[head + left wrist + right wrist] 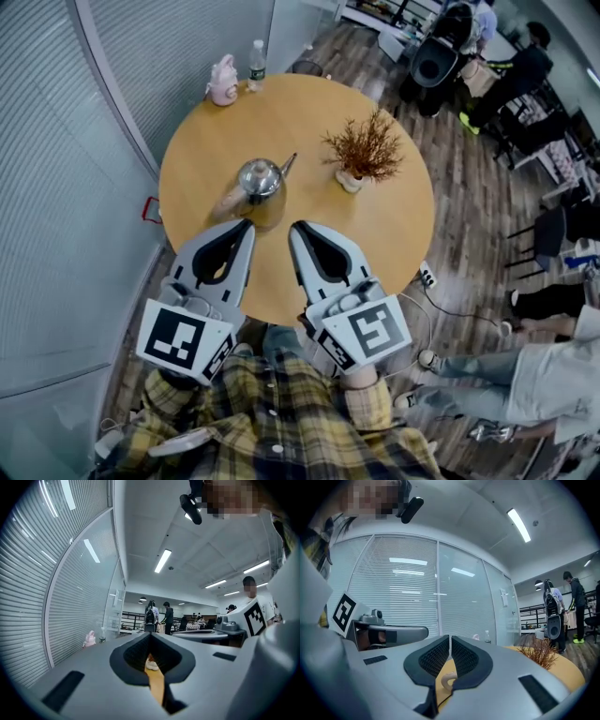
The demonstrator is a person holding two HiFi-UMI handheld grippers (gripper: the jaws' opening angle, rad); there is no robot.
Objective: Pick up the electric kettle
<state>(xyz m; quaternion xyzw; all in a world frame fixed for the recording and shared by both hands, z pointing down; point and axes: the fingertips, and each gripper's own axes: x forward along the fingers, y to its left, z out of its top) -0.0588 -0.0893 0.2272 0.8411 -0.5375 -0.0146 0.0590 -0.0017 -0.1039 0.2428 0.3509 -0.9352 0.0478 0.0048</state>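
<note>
1. Electric kettle (260, 178): steel, upright on the round wooden table (309, 112), on the near-left part of the top. The spout points away from the person and to the right.
2. Left gripper (246, 225): jaws closed tip to tip with nothing between them. It's held level over the near table edge, with the tips just short of the kettle and no contact.
3. Right gripper (298, 228): jaws drawn together to a hairline slit at the tips, gripping nothing. It sits beside the left one, level, tips near the kettle's right side and clear of it.
4. The kettle sits just beyond the two sets of tips, closer to the left gripper.
5. Through the right gripper's jaw opening a pale hooked shape shows against the tabletop. I can't tell what it is.
6. Dried plant (366, 148) in a small white pot is right of the kettle and well apart from it.
7. At the far table edge a pink bottle (223, 81) and a clear water bottle (257, 64) stand side by side.
8. A glass wall with blinds (56, 169) runs along the left.
</note>
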